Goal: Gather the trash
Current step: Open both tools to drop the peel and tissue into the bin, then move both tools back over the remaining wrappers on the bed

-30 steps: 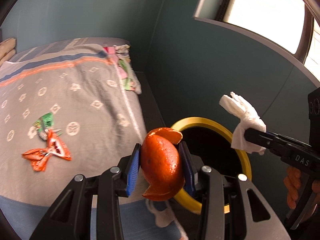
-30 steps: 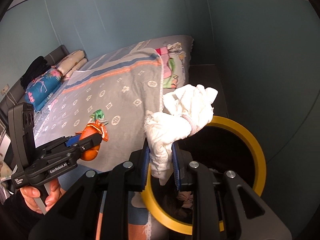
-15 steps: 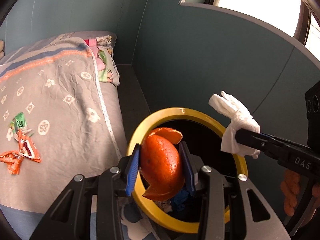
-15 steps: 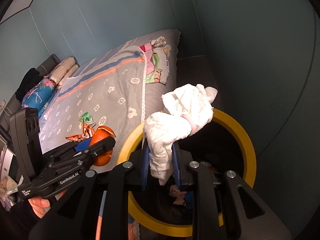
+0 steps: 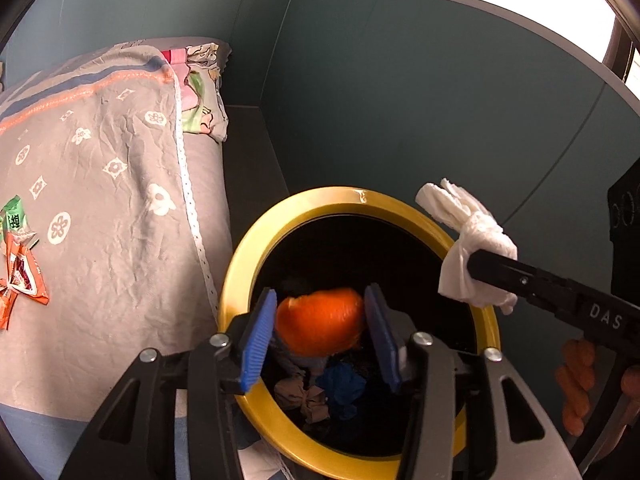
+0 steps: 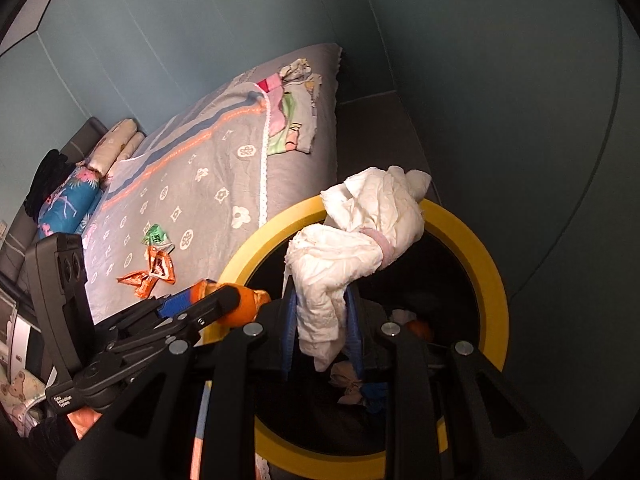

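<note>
An orange peel [image 5: 320,326] is seen low in the centre of the left wrist view, blurred, between the 2 blue pads of the left gripper [image 5: 320,332]. The jaws of this gripper are opening, and a gap shows on each side of the peel, so the pads no longer press on it. The peel lies over the dark mouth of a bin with a yellow rim [image 5: 256,240], which fills the lower centre of the frame. Inside the bin, crumpled scraps of grey and blue trash [image 5: 324,394] are visible.

A wad of white tissue [image 6: 356,248] is shown in the centre of the right wrist view, its lower tail pinched between the blue pads of the right gripper [image 6: 322,328]. The jaws are opening slightly, yet the tissue is seen clamped between them. The wad stands over the near left part of the yellow rim [image 6: 480,248]. In the left wrist view the same tissue [image 5: 468,248] is seen at right, at the tip of the black fingers, over the right edge of the rim.

On the grey patterned bedspread [image 5: 112,208], at the left edge of the left wrist view, an orange wrapper [image 5: 18,276] and a green wrapper [image 5: 14,218] are seen lying close together. Both are well apart from the bin. Teal walls [image 5: 400,100] are seen behind.
</note>
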`<state>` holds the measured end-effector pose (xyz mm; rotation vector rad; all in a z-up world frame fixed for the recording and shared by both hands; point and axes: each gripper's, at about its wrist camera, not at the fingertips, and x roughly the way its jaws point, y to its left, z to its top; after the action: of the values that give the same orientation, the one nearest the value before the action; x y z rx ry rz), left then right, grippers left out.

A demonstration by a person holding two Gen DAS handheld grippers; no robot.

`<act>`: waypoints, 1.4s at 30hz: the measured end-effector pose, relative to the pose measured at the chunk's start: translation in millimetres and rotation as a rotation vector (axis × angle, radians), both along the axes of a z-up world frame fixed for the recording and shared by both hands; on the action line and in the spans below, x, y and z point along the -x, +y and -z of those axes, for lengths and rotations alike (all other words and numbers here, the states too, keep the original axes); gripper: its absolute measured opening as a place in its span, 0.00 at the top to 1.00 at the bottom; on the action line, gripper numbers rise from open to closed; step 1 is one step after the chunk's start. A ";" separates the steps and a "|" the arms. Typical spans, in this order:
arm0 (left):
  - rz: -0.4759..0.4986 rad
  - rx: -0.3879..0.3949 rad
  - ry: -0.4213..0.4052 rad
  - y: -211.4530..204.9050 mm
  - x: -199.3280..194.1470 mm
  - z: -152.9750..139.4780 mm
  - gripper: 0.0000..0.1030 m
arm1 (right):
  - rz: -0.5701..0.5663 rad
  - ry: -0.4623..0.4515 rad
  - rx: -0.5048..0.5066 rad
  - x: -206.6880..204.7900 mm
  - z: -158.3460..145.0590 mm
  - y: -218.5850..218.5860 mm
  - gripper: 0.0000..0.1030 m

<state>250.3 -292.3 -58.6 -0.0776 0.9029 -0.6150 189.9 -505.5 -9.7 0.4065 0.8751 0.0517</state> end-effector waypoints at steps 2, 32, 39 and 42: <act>0.000 0.001 -0.011 1.3 0.4 -1.5 0.50 | 0.010 0.003 -0.005 -1.2 2.7 -2.8 0.74; -0.167 0.045 -0.078 104.9 -2.8 -30.6 0.16 | -0.002 -0.046 -0.016 -6.6 -26.4 35.5 0.36; -0.236 0.041 -0.090 153.0 -6.5 -35.1 0.16 | -0.043 -0.054 -0.024 -22.9 -37.3 67.4 0.31; -0.263 0.035 -0.101 172.5 -7.7 -37.9 0.14 | -0.062 -0.060 -0.023 -29.7 -42.8 80.8 0.28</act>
<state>258.0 -119.9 -20.7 -0.1919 0.7689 -0.3860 219.6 -424.7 33.1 0.3975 0.8284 0.1306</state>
